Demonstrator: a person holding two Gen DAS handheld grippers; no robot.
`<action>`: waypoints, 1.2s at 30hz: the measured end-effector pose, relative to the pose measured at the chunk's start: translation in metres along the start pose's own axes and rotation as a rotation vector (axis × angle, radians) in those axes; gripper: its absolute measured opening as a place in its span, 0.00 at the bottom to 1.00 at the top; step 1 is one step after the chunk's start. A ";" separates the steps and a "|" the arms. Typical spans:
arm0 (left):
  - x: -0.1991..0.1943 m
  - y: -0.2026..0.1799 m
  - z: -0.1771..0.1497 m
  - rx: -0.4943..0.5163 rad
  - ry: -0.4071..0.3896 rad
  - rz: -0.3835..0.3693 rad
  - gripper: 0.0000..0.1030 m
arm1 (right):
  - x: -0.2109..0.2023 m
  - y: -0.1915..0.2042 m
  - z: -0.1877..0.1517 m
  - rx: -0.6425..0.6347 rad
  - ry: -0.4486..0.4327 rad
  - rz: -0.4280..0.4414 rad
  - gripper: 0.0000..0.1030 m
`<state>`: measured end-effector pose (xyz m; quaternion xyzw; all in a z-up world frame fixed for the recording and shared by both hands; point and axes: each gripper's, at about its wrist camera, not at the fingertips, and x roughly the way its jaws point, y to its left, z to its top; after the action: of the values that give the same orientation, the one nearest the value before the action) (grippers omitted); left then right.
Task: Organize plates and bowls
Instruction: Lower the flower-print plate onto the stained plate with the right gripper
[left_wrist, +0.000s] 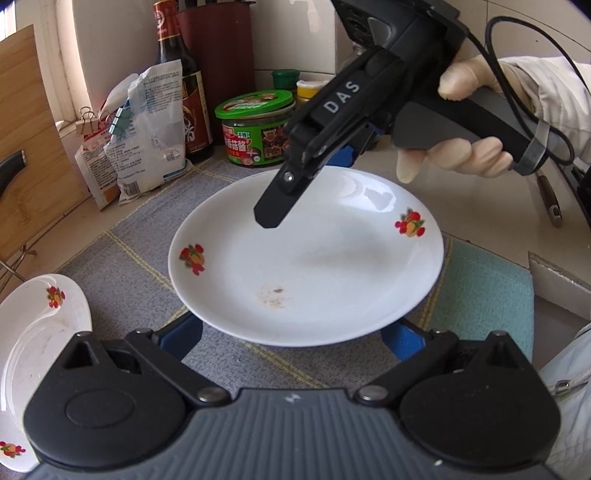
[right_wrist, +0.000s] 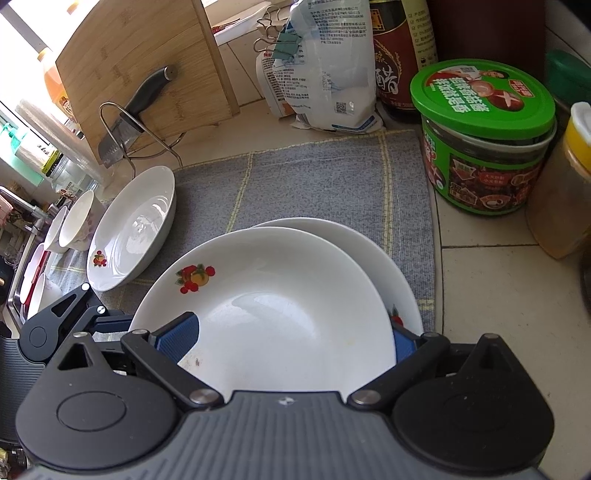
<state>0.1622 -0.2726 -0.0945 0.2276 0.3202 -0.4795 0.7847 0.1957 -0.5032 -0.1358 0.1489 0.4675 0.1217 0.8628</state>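
A white plate with fruit prints (left_wrist: 306, 266) lies on the grey mat (left_wrist: 155, 236), right ahead of my left gripper (left_wrist: 295, 338), whose blue fingers (left_wrist: 181, 334) are spread wide under its near rim. My right gripper (left_wrist: 275, 218) reaches over the plate's far rim from above. In the right wrist view the right gripper (right_wrist: 291, 339) straddles the rim of the top plate (right_wrist: 273, 306), which rests on a second plate (right_wrist: 369, 247); one blue pad lies inside it, the other outside. Whether the pads press the rim is unclear.
Another fruit-print plate (right_wrist: 133, 229) and small bowls (right_wrist: 77, 221) lie at the left near the sink. A green-lidded jar (right_wrist: 484, 136), dark bottle (left_wrist: 181, 81), clipped bags (left_wrist: 147, 136), a cutting board with knife (right_wrist: 144, 74) and a teal cloth (left_wrist: 484, 295) surround the mat.
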 end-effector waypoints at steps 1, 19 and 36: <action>0.000 0.000 0.000 -0.001 -0.001 0.001 0.99 | -0.001 0.000 0.000 -0.001 0.000 -0.003 1.00; 0.002 0.000 -0.003 0.000 -0.012 0.012 0.99 | -0.017 -0.001 -0.008 0.015 -0.028 -0.043 1.00; 0.002 -0.005 -0.003 0.001 -0.042 0.005 0.99 | -0.024 0.014 -0.013 -0.027 -0.027 -0.157 1.00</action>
<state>0.1577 -0.2738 -0.0980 0.2187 0.3028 -0.4824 0.7923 0.1711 -0.4967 -0.1191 0.1018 0.4645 0.0577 0.8778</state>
